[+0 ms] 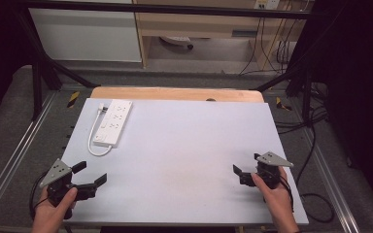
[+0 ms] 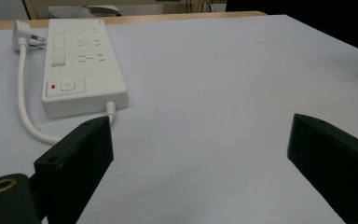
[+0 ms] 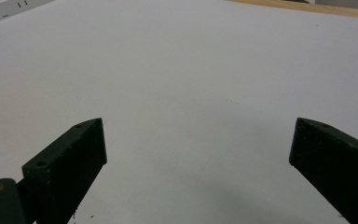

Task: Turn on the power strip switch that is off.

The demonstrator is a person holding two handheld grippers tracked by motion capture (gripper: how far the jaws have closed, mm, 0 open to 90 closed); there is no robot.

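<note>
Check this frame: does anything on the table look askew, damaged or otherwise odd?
Nothing stands out. The white power strip lies flat and slightly angled at the table's far left, its cord looped beside it, plug unplugged. No damage shows.

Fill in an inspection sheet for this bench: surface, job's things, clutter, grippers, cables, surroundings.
Surface: pale sheet over a wooden table, bare across the middle.
Job's things: white power strip lying flat at the far left, its cord looped, its plug beside it.
Clutter: nothing seen.
Grippers: left gripper and right gripper open, holding nothing, at the near corners.
Cables: black leads on the floor at right.
Surroundings: black frame, wooden cabinet behind.
</note>
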